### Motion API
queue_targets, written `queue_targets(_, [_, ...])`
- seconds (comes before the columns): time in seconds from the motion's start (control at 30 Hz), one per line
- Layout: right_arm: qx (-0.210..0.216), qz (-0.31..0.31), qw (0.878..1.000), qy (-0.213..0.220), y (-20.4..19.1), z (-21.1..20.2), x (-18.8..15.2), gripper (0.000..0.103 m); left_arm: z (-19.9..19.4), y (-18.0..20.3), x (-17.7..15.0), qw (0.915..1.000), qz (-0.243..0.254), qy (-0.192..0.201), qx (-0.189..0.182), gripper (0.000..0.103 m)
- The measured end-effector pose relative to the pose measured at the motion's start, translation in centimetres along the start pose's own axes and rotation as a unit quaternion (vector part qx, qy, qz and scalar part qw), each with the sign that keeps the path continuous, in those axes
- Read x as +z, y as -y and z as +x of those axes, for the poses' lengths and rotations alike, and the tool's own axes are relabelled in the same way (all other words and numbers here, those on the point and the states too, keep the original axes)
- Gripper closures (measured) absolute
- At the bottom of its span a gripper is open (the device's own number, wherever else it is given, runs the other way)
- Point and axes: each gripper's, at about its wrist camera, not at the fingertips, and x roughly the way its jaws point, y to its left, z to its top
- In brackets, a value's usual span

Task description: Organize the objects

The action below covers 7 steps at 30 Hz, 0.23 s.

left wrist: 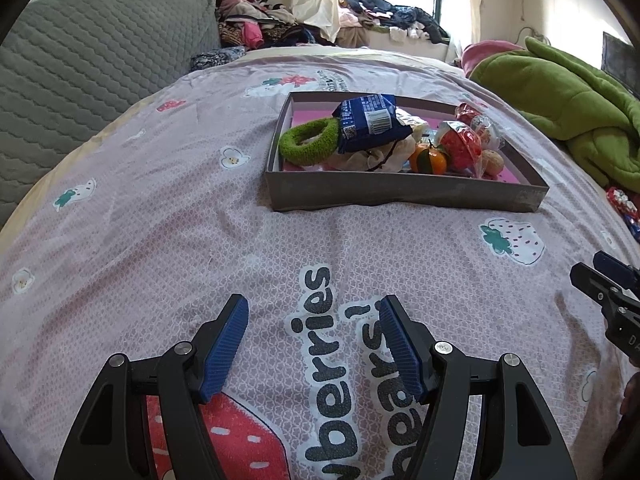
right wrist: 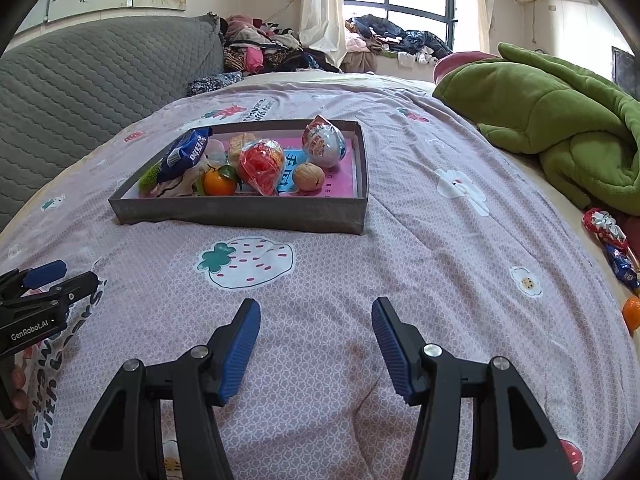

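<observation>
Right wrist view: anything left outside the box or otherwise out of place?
Yes. Three items lie loose on the bedspread at the right edge, far from the box: a red-and-white wrapped snack, a blue wrapped candy and an orange. The other items sit inside the box. Nothing looks spilled or damaged.
</observation>
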Motion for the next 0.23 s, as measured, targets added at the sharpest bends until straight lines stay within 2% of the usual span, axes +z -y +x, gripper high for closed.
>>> queue_targets(0.23, [0.001,0.001,1.000,-0.006,0.08,0.42,-0.18,0.045,0.57,-0.12,-0.07,1.0000,-0.004,-0.004,-0.005,0.033])
